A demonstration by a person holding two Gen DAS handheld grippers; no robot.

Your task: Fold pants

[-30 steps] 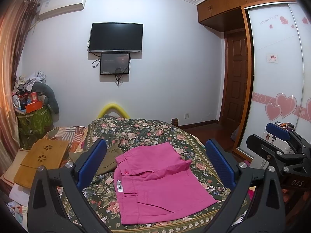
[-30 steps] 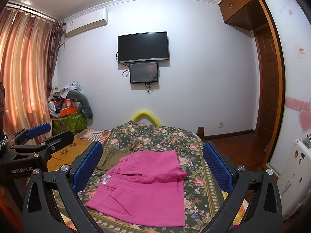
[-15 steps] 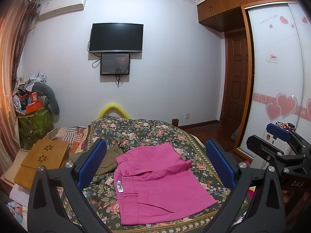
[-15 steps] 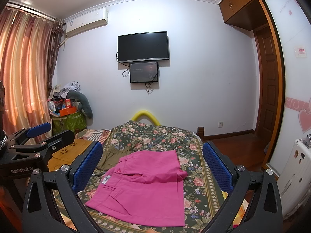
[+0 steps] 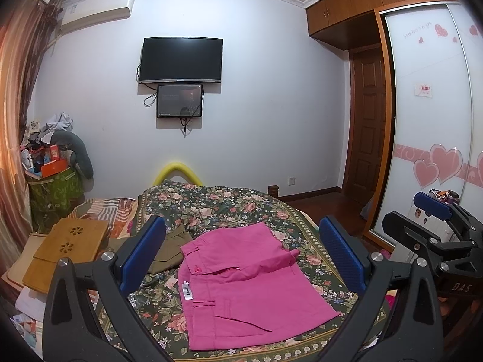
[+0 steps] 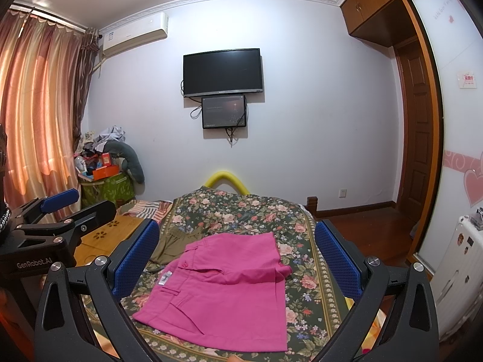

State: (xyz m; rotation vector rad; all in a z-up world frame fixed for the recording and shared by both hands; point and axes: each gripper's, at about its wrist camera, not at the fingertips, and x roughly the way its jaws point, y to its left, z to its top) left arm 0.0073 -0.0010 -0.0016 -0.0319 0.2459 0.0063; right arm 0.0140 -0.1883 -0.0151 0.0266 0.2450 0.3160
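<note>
Pants (image 5: 241, 280) of bright pink cotton lie in the left wrist view on a bed (image 5: 229, 208) under a dark flowered cover, filling the middle of the picture and running toward 6 o'clock; they are short and boxy, the waistband with its pink button up at 11 o'clock of the garment, a white label just below it, and one layer already doubled over with a small corner sticking out at 3 o'clock. The left tongs (image 5: 241, 253) hang above the cloth, blue ribbed pads spread wide, holding nothing. An olive garment (image 5: 172, 250) lies beside the pants at 9 o'clock, partly behind the left pad, and a flat tan wooden tray (image 5: 69, 250) sits farther out the same way. At 3 o'clock the right tongs (image 5: 434, 211) show from the side. In the right wrist view the pants (image 6: 223, 289) sit at centre and toward 6 o'clock, smooth with a few soft creases, edges fairly square. The right tongs (image 6: 237, 256) are likewise wide open and empty, above the cloth and not touching it; the left tongs (image 6: 60, 208) appear at 9 o'clock. Judging by the compact shape, the folding looks well along, perhaps between folds. A further fold would call for bringing both tongs down to one edge, pinching both layers together, and carrying it across evenly so the soft fabric does not bunch.
</note>
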